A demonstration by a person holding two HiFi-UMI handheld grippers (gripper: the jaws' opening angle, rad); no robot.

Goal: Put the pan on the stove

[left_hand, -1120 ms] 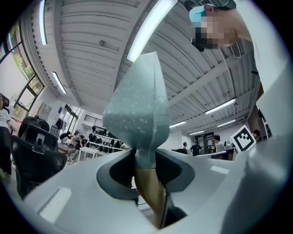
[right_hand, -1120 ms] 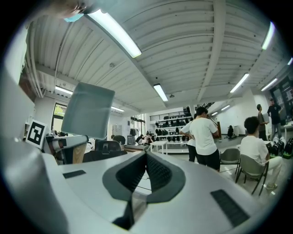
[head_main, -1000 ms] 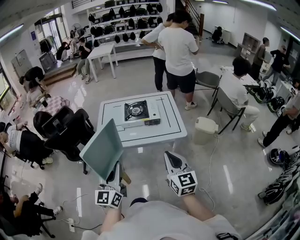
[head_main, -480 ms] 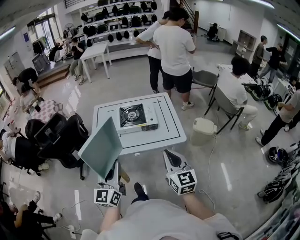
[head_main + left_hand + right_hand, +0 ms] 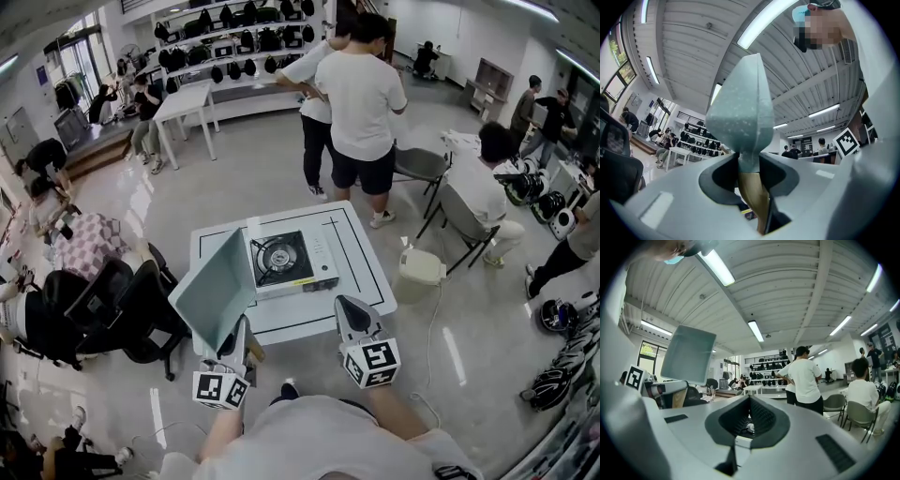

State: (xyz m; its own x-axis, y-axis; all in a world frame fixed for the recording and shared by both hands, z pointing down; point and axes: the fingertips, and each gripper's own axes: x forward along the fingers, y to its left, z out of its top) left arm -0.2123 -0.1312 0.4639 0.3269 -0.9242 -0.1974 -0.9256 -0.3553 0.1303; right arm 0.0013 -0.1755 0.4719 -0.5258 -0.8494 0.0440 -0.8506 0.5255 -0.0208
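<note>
— Is the pan on yet?

— No. The pan (image 5: 217, 289) is up in the air, tipped on edge, above the table's (image 5: 361, 274) near left corner. My left tongs (image 5: 239, 339) clamp its wooden handle (image 5: 752, 192). The stove (image 5: 286, 260) sits bare at mid-table, just beyond. My right tongs (image 5: 349, 307) are closed and empty. Setting the pan flat on the burner is what's left.

No writing here can be read.
The cubes on the left gripper (image 5: 238, 330) and right gripper (image 5: 351, 307) carry only black-and-white square marker patterns, no letters or digits. The yellow strip (image 5: 307, 280) on the stove (image 5: 281, 258) front and a blue wall sign (image 5: 42, 74) are too small to read.
</note>
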